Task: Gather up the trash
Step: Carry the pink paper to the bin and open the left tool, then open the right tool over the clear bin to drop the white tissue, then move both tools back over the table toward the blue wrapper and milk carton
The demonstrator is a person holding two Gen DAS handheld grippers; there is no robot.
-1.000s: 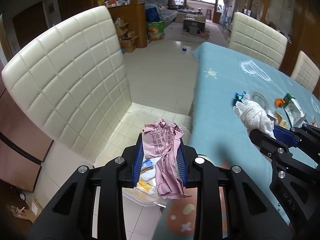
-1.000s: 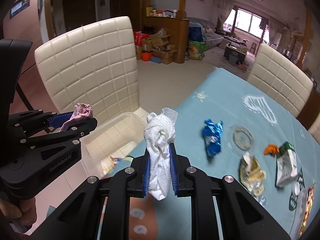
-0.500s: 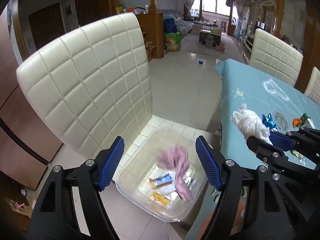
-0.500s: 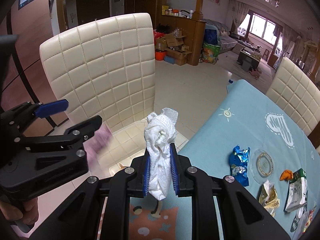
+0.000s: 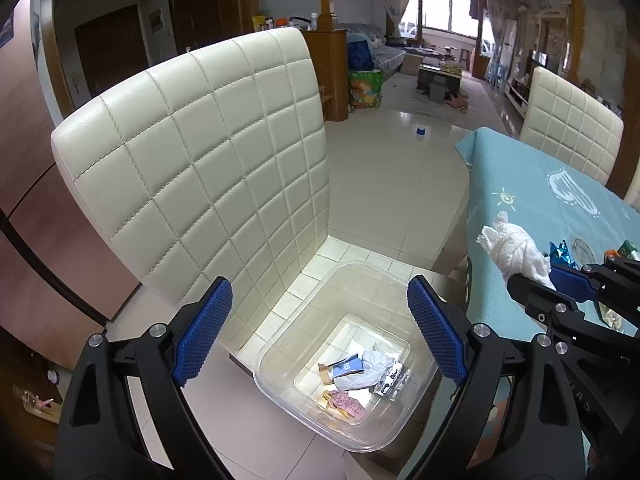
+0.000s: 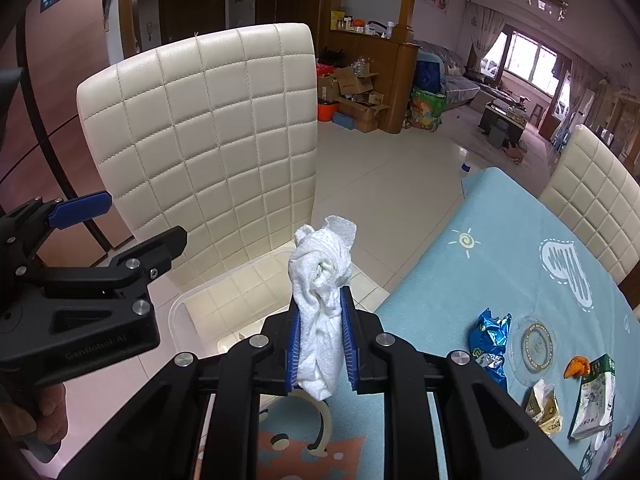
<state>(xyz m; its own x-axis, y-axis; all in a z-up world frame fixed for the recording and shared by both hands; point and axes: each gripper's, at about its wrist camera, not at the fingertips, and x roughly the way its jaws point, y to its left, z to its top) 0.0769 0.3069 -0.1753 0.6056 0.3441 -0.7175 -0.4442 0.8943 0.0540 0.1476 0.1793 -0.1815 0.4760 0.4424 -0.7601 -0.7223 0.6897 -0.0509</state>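
Right wrist view: the right gripper (image 6: 320, 346) jaws pinch a soft, light crumpled white paper towel (image 6: 320, 280) mid-body; the left gripper (image 5: 316, 330) jaws gape empty over the clear plastic bin (image 5: 280, 344).

Cream chair seat (image 5: 352, 260) holds clear plastic tub (image 5: 280, 392). Table with light blue cloth (image 6: 500, 248) stands beside chair. On cloth, near right edge: crumpled blue foil wrapper (image 6: 494, 334), round clear lid (image 6: 534, 346), small orange scrap (image 6: 577, 366), green-and-white packet (image 6: 596, 396), tan wrapper (image 6: 543, 402).
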